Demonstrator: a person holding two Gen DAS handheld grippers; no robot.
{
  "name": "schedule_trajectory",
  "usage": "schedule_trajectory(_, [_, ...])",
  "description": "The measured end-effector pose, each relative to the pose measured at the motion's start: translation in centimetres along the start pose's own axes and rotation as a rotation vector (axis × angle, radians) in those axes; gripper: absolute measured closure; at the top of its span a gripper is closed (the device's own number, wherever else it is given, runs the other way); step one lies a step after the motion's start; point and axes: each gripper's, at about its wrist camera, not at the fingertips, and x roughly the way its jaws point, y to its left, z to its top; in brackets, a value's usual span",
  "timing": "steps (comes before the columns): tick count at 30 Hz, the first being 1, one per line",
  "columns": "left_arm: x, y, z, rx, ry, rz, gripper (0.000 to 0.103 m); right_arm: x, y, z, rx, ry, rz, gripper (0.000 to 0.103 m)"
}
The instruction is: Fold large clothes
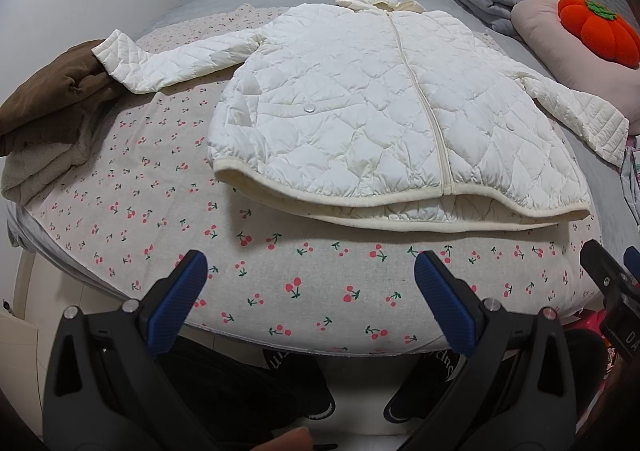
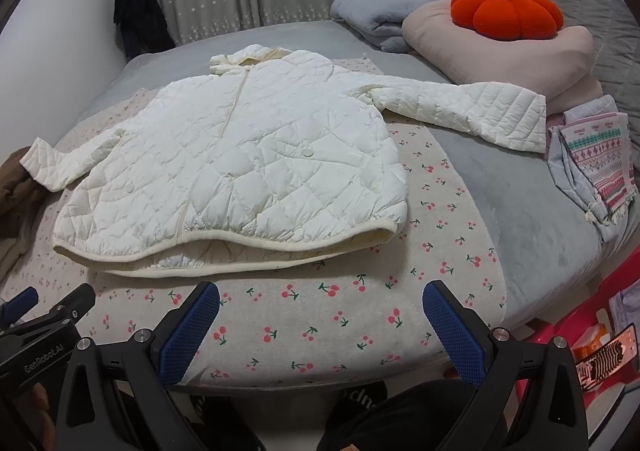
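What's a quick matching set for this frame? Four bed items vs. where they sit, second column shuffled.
Items:
1. jacket
2. pumpkin cushion
3. brown garment
4. patterned cloth

Places:
A. on the pink pillow
B. spread flat on the cherry sheet
C. by the jacket's right cuff
D. under the jacket's left cuff

Pairs: 1-B, 2-A, 3-D, 4-C

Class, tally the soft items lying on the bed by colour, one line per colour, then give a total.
White: 1, quilted jacket
Brown: 1, garment
Orange: 1, pumpkin cushion
Pink: 1, pillow
Grey: 1, rolled blanket
Total: 5
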Motion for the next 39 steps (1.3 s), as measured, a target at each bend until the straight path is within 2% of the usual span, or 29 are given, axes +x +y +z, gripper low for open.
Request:
schedule_trajectory(20, [-0.3,0.0,0.0,-0.001,-0.01,0.011,0.0,0.2,0.3,-0.2,-0.013,0.008,0.022,0.0])
schedule_trajectory(39, [1.3,0.6,0.3,-0.02,0.017,0.017,0.0,1.3,0.0,0.5,-0.023,0.017,-0.004,0.0])
